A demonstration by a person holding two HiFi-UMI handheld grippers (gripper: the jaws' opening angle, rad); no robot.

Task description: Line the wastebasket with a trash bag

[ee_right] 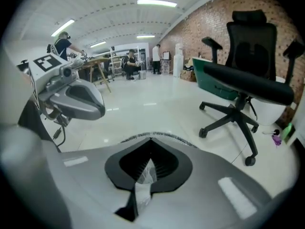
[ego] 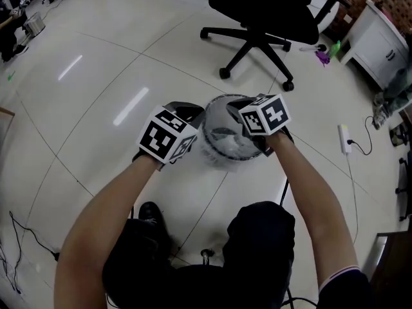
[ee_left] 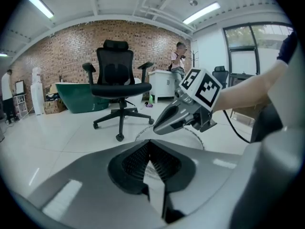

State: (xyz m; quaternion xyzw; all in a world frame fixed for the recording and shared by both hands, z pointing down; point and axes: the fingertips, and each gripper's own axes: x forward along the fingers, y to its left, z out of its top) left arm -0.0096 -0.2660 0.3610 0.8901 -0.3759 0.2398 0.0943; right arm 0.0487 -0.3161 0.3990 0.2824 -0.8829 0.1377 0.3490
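Note:
The round mesh wastebasket [ego: 222,102] stands on the white floor, with a translucent trash bag [ego: 225,143] gathered over its mouth. My left gripper [ee_left: 151,141] is at the basket's left rim, jaws shut on a thin strip of the bag film [ee_left: 156,185]. My right gripper [ee_right: 151,138] is at the right rim, also shut on a crinkled fold of the bag [ee_right: 143,178]. Each gripper sees the other across the basket: the right gripper [ee_left: 183,113] and the left gripper [ee_right: 71,97]. Both marker cubes [ego: 168,136] hide the fingertips in the head view.
A black office chair [ego: 267,18] stands just beyond the basket. A white cabinet [ego: 380,44] is at the far right, with a power strip and cable [ego: 344,139] on the floor beside it. A green tub [ee_left: 78,97] sits by the brick wall. People stand in the background.

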